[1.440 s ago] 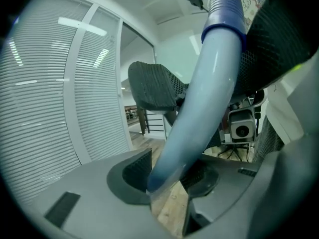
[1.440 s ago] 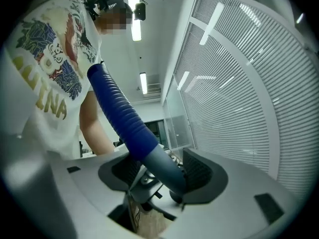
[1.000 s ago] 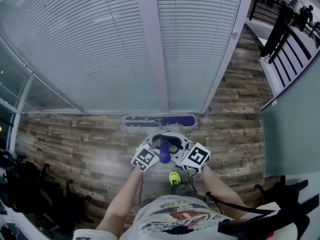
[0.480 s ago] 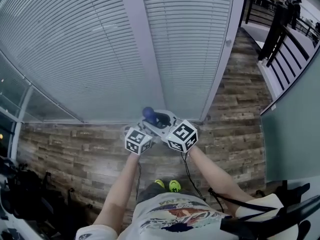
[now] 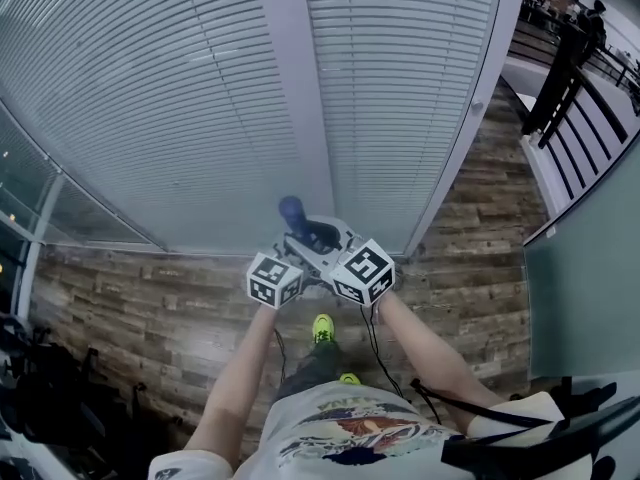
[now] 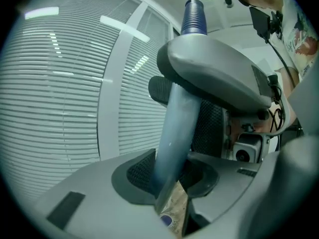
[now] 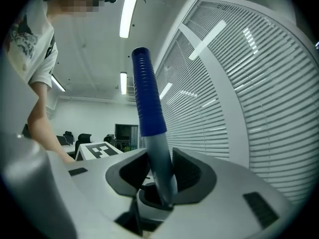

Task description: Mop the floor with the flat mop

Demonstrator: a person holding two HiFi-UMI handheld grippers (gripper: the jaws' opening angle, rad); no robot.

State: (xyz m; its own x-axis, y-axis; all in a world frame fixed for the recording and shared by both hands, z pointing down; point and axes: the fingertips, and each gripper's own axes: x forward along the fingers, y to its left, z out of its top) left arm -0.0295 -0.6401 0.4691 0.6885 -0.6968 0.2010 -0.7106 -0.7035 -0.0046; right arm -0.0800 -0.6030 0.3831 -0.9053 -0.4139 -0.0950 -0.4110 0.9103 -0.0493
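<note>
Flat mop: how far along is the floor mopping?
Done: nothing readable; the brown wood-plank floor shows no wet trail. In hand: left gripper and right gripper clamp the grey mop pole with blue ribbed grip, the right's jaws having just closed further. Left: apparently the whole floor; mop head out of sight.

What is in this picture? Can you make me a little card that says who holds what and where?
Held thing: handle, blue grip on top, grey pole below
Left side: left tongs, shut on the handle
Right side: right tongs, jaws just been closing, pressed on the handle, higher up than the left
Mop head: hidden in the head view
Underfoot: floor, wood planks
Ahead: blinds, white
Also: shoe, bright green
</note>
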